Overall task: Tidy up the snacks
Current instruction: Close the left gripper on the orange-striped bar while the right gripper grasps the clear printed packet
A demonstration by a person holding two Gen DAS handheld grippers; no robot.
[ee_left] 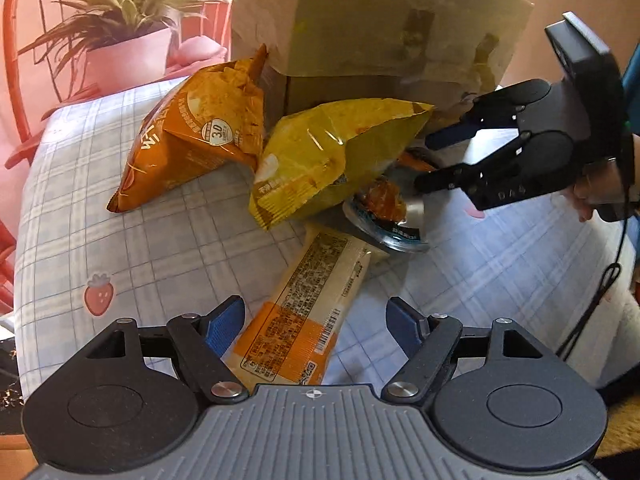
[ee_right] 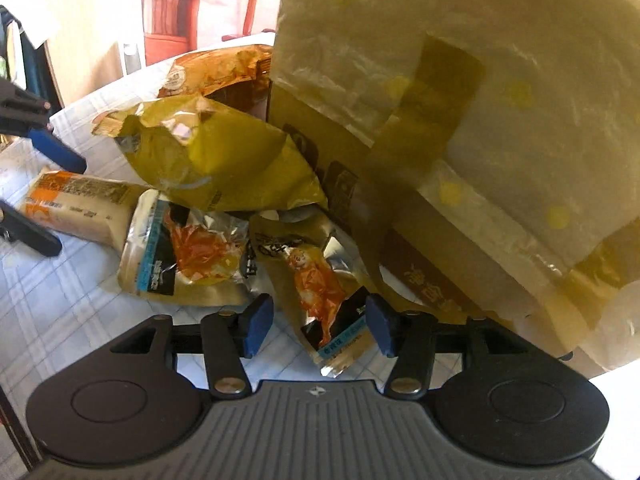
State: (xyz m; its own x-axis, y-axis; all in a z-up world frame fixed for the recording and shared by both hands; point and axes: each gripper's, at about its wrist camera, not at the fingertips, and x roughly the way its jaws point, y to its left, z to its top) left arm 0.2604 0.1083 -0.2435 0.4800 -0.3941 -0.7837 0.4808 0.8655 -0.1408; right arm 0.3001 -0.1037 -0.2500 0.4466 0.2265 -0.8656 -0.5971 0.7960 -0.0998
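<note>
An orange chip bag [ee_left: 188,136] and a yellow chip bag [ee_left: 332,156] lie on the checked tablecloth [ee_left: 160,248] against a cardboard box [ee_left: 380,20]. A long cream-and-orange packet [ee_left: 304,308] lies between the open jaws of my left gripper [ee_left: 316,320]. My right gripper [ee_right: 316,322] is open around a small clear pouch with an orange print [ee_right: 320,296]. A second such pouch [ee_right: 188,252] lies left of it. The right gripper also shows in the left wrist view [ee_left: 428,160], beside the yellow bag.
A potted plant [ee_left: 124,40] and a red chair [ee_left: 16,60] stand beyond the table's far left edge. The box flap with tape [ee_right: 460,100] hangs over the right side. A bookshelf [ee_right: 168,8] stands behind.
</note>
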